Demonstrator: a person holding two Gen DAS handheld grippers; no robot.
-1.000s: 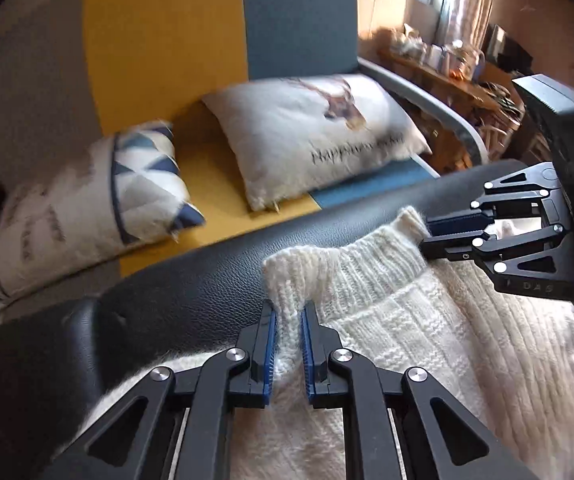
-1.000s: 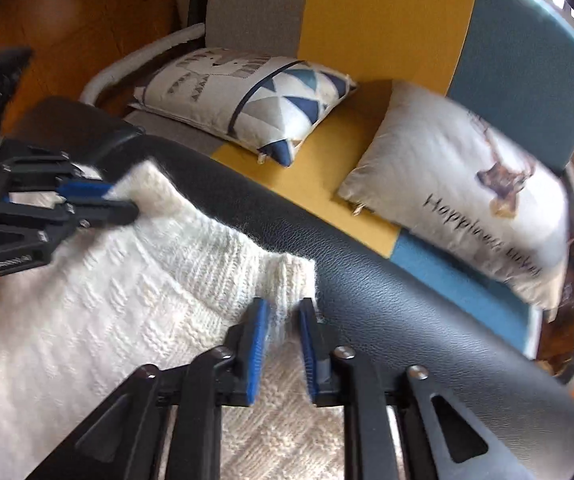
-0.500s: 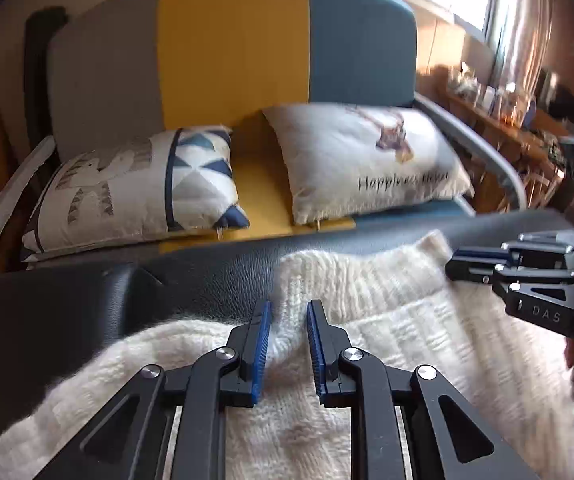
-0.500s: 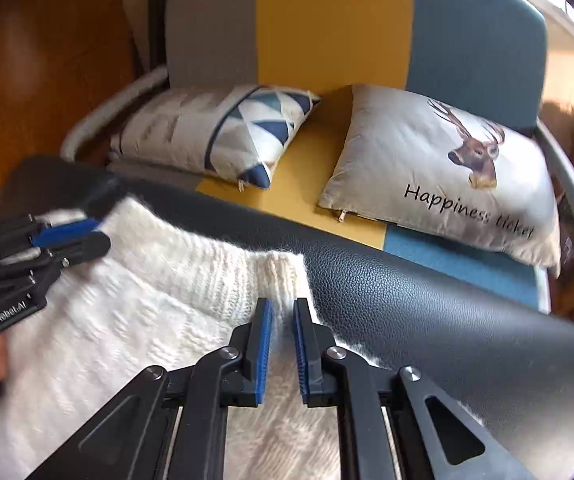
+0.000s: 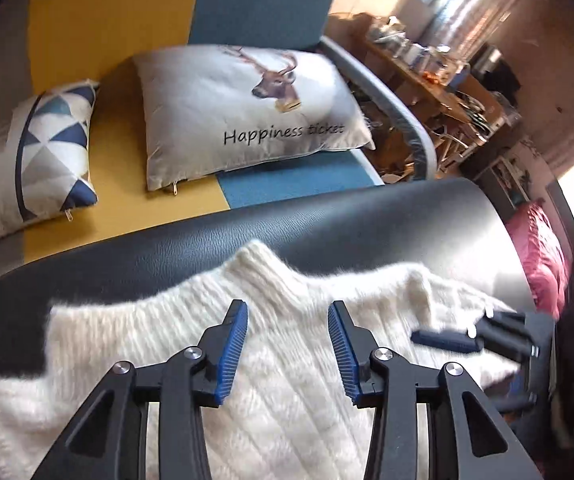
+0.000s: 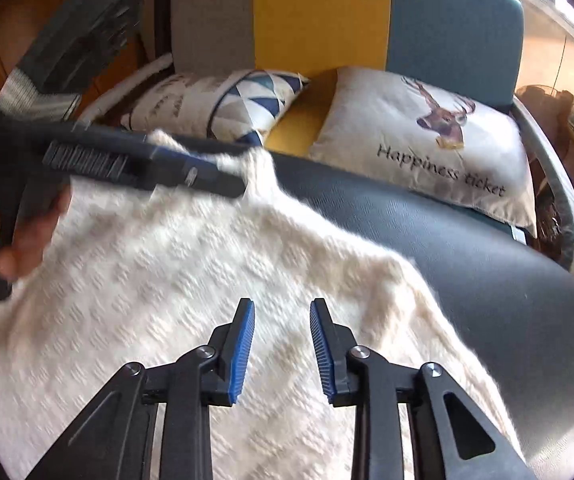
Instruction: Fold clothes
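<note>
With the sweater (image 5: pixel 287 380) spread flat, left gripper (image 5: pixel 287 344) and right gripper (image 6: pixel 281 344) hover apart above it, each probably needing a sleeve or edge beside it to grip.

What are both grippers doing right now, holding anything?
Left gripper: open, holding nothing, above the white sweater.
Right gripper: open, holding nothing, over the same sweater.

A lived-in home sitting room.
A grey, yellow and blue sofa (image 6: pixel 319 12) carries two printed cushions (image 5: pixel 247 108), one reading "Happiness ticket"; a cluttered wooden side table (image 5: pixel 427 68) stands beside a bright, curtained window (image 5: pixel 459 0).
</note>
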